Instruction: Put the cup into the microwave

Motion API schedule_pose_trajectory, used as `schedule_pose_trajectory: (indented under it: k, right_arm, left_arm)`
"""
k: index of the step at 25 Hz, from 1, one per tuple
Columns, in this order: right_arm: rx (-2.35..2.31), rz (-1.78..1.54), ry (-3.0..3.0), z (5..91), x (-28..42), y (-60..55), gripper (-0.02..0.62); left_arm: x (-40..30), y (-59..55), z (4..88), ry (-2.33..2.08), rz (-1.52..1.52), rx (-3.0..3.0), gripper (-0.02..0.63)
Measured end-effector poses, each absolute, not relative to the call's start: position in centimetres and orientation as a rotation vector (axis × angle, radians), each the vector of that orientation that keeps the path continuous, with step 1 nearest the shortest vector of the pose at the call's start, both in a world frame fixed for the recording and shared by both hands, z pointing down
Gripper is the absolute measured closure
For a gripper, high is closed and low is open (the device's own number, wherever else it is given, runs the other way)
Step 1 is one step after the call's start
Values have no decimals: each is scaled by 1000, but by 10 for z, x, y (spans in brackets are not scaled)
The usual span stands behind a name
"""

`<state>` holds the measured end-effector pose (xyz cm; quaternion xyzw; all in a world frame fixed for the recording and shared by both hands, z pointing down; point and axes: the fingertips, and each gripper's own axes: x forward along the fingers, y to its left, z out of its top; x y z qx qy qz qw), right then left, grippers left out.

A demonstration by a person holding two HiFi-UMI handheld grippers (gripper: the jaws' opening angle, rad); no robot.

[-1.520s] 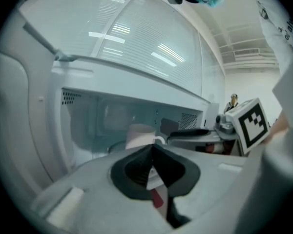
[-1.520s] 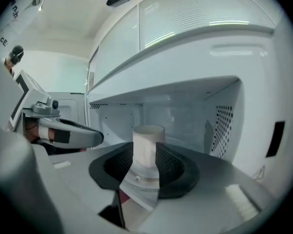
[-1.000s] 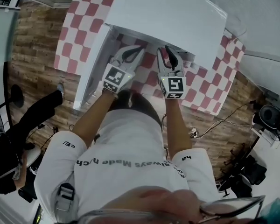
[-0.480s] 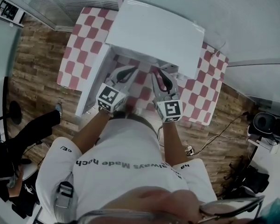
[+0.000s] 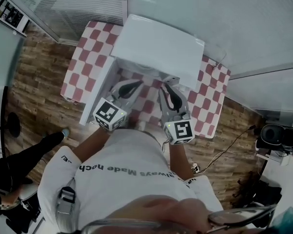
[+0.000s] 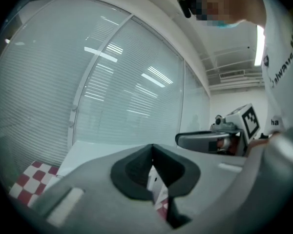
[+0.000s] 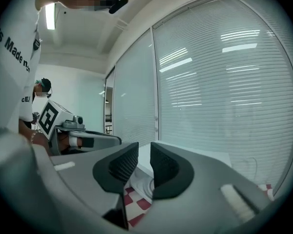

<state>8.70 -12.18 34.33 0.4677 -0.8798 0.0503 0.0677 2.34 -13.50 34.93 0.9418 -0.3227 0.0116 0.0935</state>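
Observation:
A white microwave (image 5: 161, 45) stands on a red-and-white checkered table (image 5: 90, 52), its door (image 5: 98, 89) swung open to the left. I see no cup in any view. Both grippers hover side by side in front of the microwave's opening, pointing at it. My left gripper (image 5: 136, 84) (image 6: 152, 147) has its tips together with nothing held. On my right gripper (image 5: 167, 87) (image 7: 144, 150) the jaws stand a narrow gap apart, and nothing is between them. A round white ridged shape (image 7: 145, 188) on the microwave's front shows below the right jaws.
A glass wall with blinds (image 5: 195, 13) runs behind the table. Wooden floor surrounds it, with cables (image 5: 224, 145) and black gear (image 5: 278, 135) at the right. A person in dark clothes (image 5: 19, 165) is at the lower left.
Both grippers have risen and drawn back from the microwave's opening, toward my chest. The person at the lower left has shifted down and away.

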Motion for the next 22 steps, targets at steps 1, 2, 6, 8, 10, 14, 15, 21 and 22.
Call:
schedule_pose_trajectory:
  k: [1, 2, 6, 8, 10, 14, 15, 21, 22]
  right_arm:
    - [1401, 136, -2662, 335, 86, -118, 519]
    - [1395, 126, -2671, 327, 85, -115, 520]
    - [1374, 106, -2691, 302, 80, -105, 520]
    - [1367, 100, -2703, 292, 77, -101, 520]
    - [1377, 94, -2720, 280, 75, -97, 520]
    - [1373, 69, -2735, 268, 74, -88, 521]
    - [1366, 66, -2738, 266, 73, -87, 522]
    - [1348, 55, -2753, 253, 69, -83, 531]
    - [1347, 49, -2753, 251, 68, -82, 532]
  left_arm:
    - [25, -131, 341, -949, 22, 2807, 603]
    - [27, -128, 332, -942, 10, 2822, 603]
    - [31, -119, 306, -925, -22, 2867, 603]
    - [31, -116, 296, -923, -38, 2874, 603]
    - [32, -113, 288, -921, -49, 2881, 603]
    - [33, -106, 279, -899, -52, 2893, 603]
    - [34, -104, 277, -892, -51, 2896, 602]
    - [30, -104, 269, -891, -45, 2904, 603]
    - [30, -104, 267, -890, -52, 2911, 603]
